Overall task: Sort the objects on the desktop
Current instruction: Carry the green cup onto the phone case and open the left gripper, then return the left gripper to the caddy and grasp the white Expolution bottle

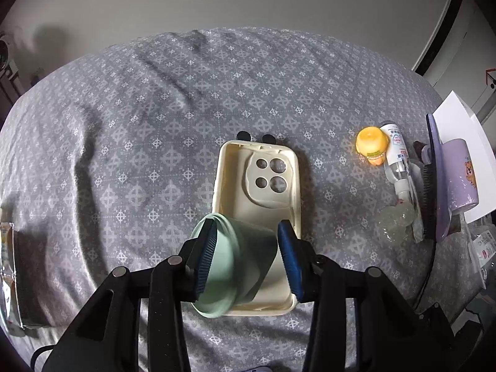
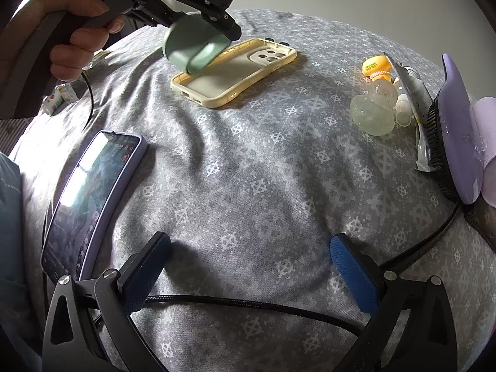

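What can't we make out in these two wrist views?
- Lower part of the cream phone case, left wrist view: covered by the green cup held in the left gripper.
- Packet at the left edge, left wrist view: cut off by the frame, print unreadable.
- Spray bottle label, both views: too small to read.
- Purple cup, right wrist view: cut off by the right edge and partly hidden behind the hairbrush.
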{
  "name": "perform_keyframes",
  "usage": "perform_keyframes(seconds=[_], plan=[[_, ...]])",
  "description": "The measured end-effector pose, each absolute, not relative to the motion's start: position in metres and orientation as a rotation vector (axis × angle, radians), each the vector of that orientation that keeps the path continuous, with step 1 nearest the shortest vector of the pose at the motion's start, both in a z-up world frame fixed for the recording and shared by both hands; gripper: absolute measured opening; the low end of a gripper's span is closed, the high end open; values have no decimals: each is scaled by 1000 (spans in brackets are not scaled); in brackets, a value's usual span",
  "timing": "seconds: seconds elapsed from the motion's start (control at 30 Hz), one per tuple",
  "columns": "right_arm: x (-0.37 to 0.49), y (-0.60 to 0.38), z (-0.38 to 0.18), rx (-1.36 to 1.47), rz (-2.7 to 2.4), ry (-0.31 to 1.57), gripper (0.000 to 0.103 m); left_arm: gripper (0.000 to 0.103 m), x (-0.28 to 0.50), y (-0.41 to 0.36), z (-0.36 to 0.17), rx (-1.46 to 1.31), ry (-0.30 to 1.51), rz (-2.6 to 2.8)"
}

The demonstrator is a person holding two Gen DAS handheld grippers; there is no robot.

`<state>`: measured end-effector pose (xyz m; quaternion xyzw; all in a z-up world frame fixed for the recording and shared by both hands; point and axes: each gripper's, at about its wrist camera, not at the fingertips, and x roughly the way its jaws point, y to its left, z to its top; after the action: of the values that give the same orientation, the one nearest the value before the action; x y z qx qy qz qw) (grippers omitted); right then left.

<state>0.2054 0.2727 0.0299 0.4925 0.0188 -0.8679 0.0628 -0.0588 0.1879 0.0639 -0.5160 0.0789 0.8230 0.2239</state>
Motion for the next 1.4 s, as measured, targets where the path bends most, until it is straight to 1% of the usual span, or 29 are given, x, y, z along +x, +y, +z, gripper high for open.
perform_keyframes(seconds=[0.03,0.07,0.2,0.23,0.27,0.33,0.57,0.63,0.7,0.73,0.77,0.8,0.87,0.93,1.0,1.1,1.17,1.2,1.27,1.33,1.4], plan=[[205,273,30,1488,-2623,57,103,62,-58,188,65,-1422,230,2281],[206,273,30,1488,-2623,57,103,76,-56,187,67,-1412,241,2299],[206,273,30,1488,-2622,57,103,79,-46,171,86,-1344,253,2359],[206,273,30,1488,-2622,57,103,83,-43,162,91,-1335,252,2376],[206,273,30,1488,-2622,57,103,85,-39,151,96,-1320,253,2400],[206,273,30,1488,-2622,58,103,85,-34,125,104,-1310,264,2457],[204,272,32,1508,-2608,66,103,85,-24,-10,119,-1418,210,2683],[207,274,39,1497,-2605,28,103,85,-21,-53,124,-1456,145,2752],[216,280,50,1440,-2623,-50,103,86,-17,-94,129,-1479,69,2818],[221,284,57,1396,-2653,-78,103,92,-14,-112,130,-1488,39,2856],[226,288,64,1356,-2691,-95,103,101,-13,-130,131,-1499,17,2897],[229,291,67,1336,-2725,-112,103,102,-11,-143,128,-1506,4,2937],[230,299,65,1359,-2754,-171,103,102,-12,-165,120,-1543,-3,2968],[224,306,50,1455,-2718,-245,103,102,-16,-177,104,-1628,35,2935],[222,301,49,1454,-2723,-213,103,102,-19,-180,89,-1685,66,2890],[215,287,45,1496,-2722,-80,103,91,-27,-177,68,-1774,106,2806],[209,280,40,1526,-2708,13,103,79,-33,-172,55,-1822,139,2757],[207,276,37,1550,-2697,53,103,77,-36,-169,49,-1834,153,2741],[205,272,35,1561,-2690,89,103,65,-40,-167,40,-1850,159,2713],[207,275,35,1557,-2685,63,103,60,-46,-167,29,-1880,136,2687],[207,279,33,1554,-2681,46,103,60,-48,-170,24,-1864,112,2694]])
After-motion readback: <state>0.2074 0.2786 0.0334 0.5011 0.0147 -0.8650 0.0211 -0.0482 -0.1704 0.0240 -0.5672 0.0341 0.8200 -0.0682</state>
